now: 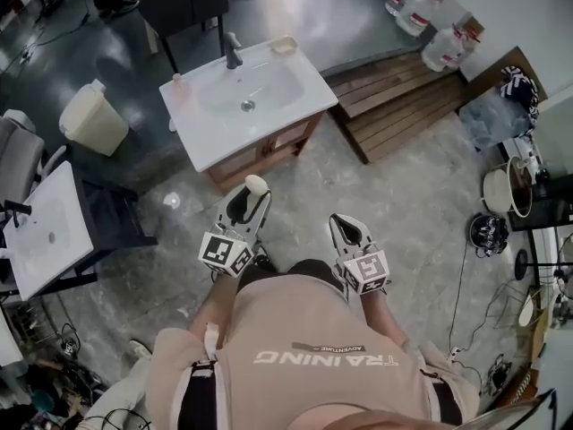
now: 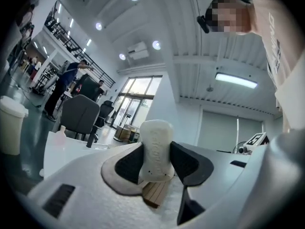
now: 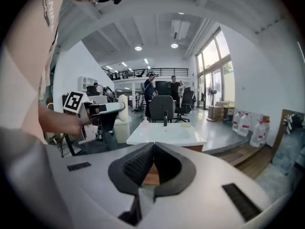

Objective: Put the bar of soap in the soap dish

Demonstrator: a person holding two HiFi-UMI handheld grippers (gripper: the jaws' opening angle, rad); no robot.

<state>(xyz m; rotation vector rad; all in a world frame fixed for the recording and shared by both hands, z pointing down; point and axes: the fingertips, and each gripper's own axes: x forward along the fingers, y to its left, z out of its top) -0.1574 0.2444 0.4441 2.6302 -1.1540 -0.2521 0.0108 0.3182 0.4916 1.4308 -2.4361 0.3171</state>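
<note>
Holding the bar of soap (image 2: 155, 147) upright in my left gripper (image 1: 251, 197), right gripper (image 3: 153, 152) closed and empty beside it; soap dish (image 1: 284, 45) sits on the sink's (image 1: 215, 134) far right corner, well apart.

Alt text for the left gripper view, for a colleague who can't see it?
The left gripper is shut on a pale bar of soap, held upright between its dark pads. Behind it: a white sink counter, an office chair and bright windows.
</note>
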